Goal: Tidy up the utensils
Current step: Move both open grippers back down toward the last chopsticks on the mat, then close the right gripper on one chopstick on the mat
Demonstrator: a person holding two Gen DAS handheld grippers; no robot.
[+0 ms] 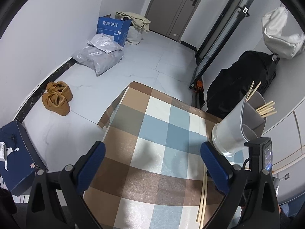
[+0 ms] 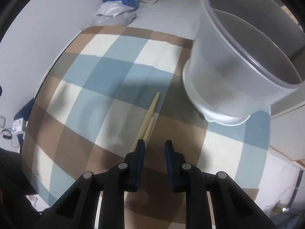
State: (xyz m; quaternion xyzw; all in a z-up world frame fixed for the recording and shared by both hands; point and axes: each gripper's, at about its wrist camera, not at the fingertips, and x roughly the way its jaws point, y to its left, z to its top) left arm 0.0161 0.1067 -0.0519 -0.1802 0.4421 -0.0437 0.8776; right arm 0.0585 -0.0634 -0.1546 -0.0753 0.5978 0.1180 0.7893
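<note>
A grey translucent utensil holder [image 1: 234,126] stands at the right edge of the checked tablecloth [image 1: 152,126], with several wooden chopsticks [image 1: 266,108] sticking out of it. Two loose chopsticks [image 1: 203,196] lie on the cloth in front of it. My left gripper [image 1: 152,147] hovers wide open over the cloth with nothing between its fingers. My right gripper [image 2: 154,143] points steeply down at the cloth, its fingers a narrow gap apart with only cloth showing between them. The loose chopsticks [image 2: 150,118] run under its left fingertip [image 2: 140,148]. The holder [image 2: 228,72] stands just beyond, up and to the right.
The table's left edge [image 1: 112,112] drops to a tiled floor with brown shoes [image 1: 57,99], grey parcel bags [image 1: 99,55], a blue box [image 1: 112,28] and a dark blue box [image 1: 17,152]. A black bag [image 1: 238,87] leans beyond the holder. The right gripper's black housing [image 1: 263,156] is beside the holder.
</note>
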